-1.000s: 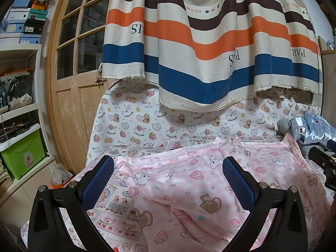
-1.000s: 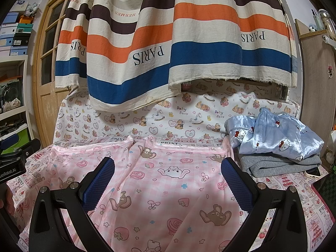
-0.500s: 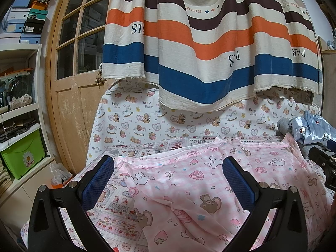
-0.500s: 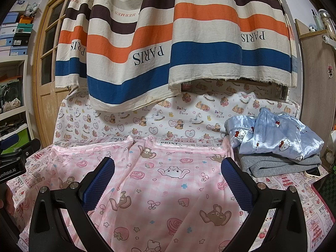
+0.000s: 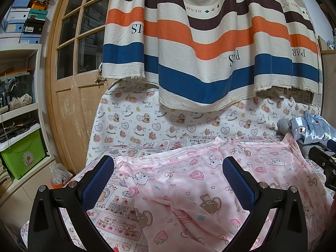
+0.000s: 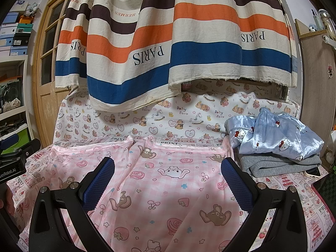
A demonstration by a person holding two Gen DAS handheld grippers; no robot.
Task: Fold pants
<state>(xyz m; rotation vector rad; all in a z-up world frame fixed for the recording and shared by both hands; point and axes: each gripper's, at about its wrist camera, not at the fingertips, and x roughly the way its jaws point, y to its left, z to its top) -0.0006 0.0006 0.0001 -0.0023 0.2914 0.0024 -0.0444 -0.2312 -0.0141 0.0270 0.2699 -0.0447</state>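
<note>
Your left claw [image 5: 168, 180] is spread wide, empty, blue mesh-textured pads [image 5: 97, 180] on black arms, hovering over the left part of the pants [image 5: 189, 199]. Your right claw [image 6: 168, 180] is equally wide apart and empty, above the pants [image 6: 168, 189] middle. The pants are thin pink gingham cotton with bears, strawberries and swirls, lying spread and wrinkled on the printed bed sheet [image 5: 117, 210], two hemmed edges at the far side, soft folds near the left. Shiny blue satin pyjamas [image 6: 277, 134] sit crumpled on a folded grey knit [image 6: 279, 166] at the pants' right, just beside them. A coarse striped cloth [image 6: 168, 42] hangs behind. A flat phone [image 6: 313, 173] lies by the grey knit.
</note>
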